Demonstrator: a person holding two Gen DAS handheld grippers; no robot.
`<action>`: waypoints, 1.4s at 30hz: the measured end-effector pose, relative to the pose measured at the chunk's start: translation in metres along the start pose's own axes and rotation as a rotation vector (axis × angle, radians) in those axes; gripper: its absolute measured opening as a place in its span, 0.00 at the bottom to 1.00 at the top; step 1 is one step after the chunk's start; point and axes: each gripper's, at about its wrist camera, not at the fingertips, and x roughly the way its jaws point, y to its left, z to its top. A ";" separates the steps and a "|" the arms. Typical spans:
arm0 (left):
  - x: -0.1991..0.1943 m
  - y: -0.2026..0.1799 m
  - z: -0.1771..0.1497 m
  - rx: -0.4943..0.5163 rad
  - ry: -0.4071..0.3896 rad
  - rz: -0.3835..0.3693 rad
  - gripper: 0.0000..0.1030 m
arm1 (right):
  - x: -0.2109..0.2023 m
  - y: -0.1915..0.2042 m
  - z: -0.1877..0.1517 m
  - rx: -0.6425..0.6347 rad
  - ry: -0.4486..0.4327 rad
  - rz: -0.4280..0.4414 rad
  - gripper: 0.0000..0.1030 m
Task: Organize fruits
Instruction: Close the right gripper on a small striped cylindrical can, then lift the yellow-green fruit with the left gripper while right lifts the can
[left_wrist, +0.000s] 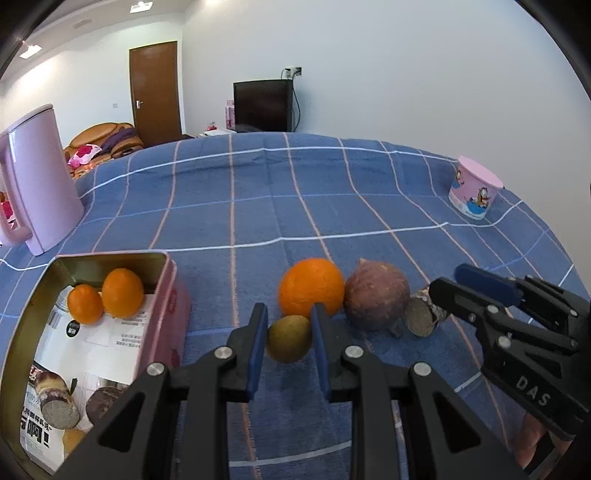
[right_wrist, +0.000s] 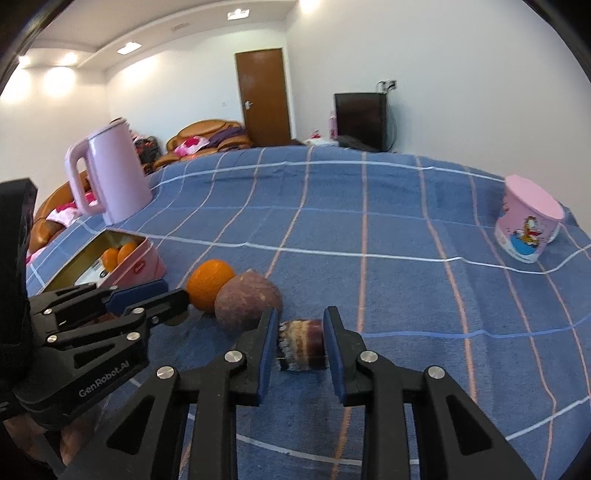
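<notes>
On the blue checked cloth (left_wrist: 295, 206) lie an orange (left_wrist: 311, 287), a round brown-purple fruit (left_wrist: 376, 295) and a cut taro piece (left_wrist: 424, 314) in a row. My left gripper (left_wrist: 289, 341) is shut on a small green-brown fruit (left_wrist: 289, 343) in front of the orange. My right gripper (right_wrist: 301, 345) is shut on the cut taro piece (right_wrist: 301, 345), beside the brown-purple fruit (right_wrist: 246, 302) and orange (right_wrist: 208, 284). An open pink tin (left_wrist: 162, 295) at left holds two small oranges (left_wrist: 105, 295); it also shows in the right wrist view (right_wrist: 144, 262).
A pink kettle (left_wrist: 37, 177) stands at the far left of the table, also in the right wrist view (right_wrist: 114, 173). A pink cartoon cup (left_wrist: 474, 188) stands upside down at the far right, also in the right wrist view (right_wrist: 528, 221). A door, sofa and TV lie beyond the table.
</notes>
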 end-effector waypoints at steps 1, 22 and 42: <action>0.000 0.000 0.000 0.001 -0.001 -0.001 0.25 | 0.000 -0.001 0.000 0.003 0.001 -0.002 0.44; -0.015 -0.001 -0.003 0.008 -0.078 0.024 0.25 | 0.005 0.014 -0.001 -0.061 0.031 -0.012 0.32; -0.033 0.000 -0.006 0.012 -0.171 0.059 0.25 | -0.017 0.017 -0.003 -0.079 -0.099 0.017 0.32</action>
